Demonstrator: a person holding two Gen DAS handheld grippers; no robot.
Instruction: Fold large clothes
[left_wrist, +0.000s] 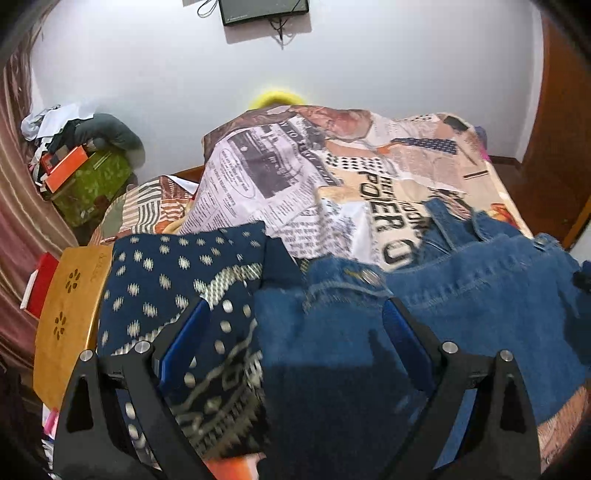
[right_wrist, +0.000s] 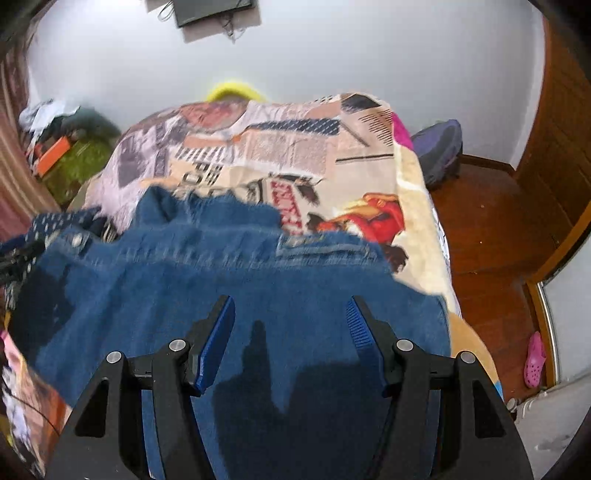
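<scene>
A blue denim garment (left_wrist: 461, 295) lies bunched on the bed, its waistband and metal button (left_wrist: 367, 275) facing up. In the right wrist view the same denim garment (right_wrist: 221, 273) spreads across the near part of the bed. My left gripper (left_wrist: 295, 325) hangs open above the denim's left edge, where it meets a navy dotted cloth (left_wrist: 177, 280). My right gripper (right_wrist: 290, 325) is open over the flat denim, and its blue pads (right_wrist: 218, 332) grip nothing. Shadows of the fingers fall on the fabric.
The bed carries a newspaper-print sheet (left_wrist: 295, 177). A wooden stool (left_wrist: 68, 306) stands at the left, with a green box (left_wrist: 92, 184) and piled clutter behind it. Right of the bed are wooden floor (right_wrist: 491, 236), a dark bag (right_wrist: 439, 147) and a pink shoe (right_wrist: 533, 360).
</scene>
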